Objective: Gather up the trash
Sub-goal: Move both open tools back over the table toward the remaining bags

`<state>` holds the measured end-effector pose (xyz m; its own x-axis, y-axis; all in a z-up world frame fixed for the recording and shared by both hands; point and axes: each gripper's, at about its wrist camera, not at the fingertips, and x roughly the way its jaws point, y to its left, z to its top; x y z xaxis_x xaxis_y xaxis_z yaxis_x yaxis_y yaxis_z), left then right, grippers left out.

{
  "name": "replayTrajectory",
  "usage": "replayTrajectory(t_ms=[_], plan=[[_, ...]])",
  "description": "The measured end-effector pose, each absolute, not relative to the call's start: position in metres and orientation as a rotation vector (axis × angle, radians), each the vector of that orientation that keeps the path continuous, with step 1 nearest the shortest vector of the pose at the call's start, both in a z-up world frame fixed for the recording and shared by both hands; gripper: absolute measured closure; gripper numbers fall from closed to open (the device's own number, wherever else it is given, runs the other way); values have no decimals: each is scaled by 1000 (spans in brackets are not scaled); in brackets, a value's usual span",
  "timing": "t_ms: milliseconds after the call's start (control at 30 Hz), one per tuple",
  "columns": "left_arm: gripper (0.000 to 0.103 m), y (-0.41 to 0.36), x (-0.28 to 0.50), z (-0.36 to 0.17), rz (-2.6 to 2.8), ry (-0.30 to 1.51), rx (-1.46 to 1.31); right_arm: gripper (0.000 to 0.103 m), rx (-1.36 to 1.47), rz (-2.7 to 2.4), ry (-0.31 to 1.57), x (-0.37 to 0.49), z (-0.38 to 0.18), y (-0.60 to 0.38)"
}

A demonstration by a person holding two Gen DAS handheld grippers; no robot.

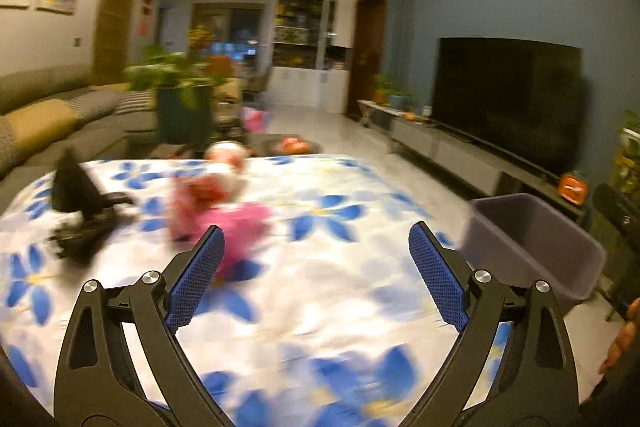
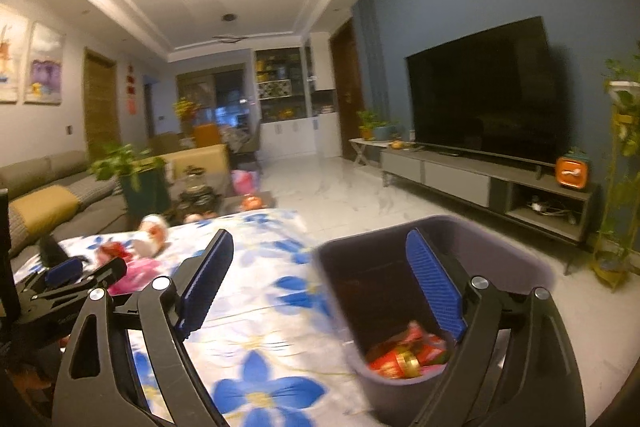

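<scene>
Red and gold wrappers (image 2: 404, 357) lie in the bottom of the grey bin (image 2: 500, 247), just below the right claw (image 2: 320, 285), whose jaws stand wide and empty. More trash, a blurred pink and red heap (image 1: 218, 211), sits on the flowered table (image 1: 320, 307) ahead and left of the left claw (image 1: 316, 275), also wide and empty. The bin stands to that claw's right.

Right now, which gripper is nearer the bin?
Right. The right gripper hangs open at the bin, one finger over its inside above the red wrappers. The left gripper, also open, is over the tablecloth, with the bin off to its right.
</scene>
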<state>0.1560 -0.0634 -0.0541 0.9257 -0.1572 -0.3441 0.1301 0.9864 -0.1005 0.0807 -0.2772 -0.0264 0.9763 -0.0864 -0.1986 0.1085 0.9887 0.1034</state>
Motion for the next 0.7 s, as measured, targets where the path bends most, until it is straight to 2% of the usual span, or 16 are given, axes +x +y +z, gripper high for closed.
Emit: replayTrajectory(t_ms=[367,700], plan=[[11,46,141,-56,112,342,-102,17,82,71,235,103,-29,-196],[11,106,142,-59,232,337,-156,17,38,172,305,138,-45,-134]])
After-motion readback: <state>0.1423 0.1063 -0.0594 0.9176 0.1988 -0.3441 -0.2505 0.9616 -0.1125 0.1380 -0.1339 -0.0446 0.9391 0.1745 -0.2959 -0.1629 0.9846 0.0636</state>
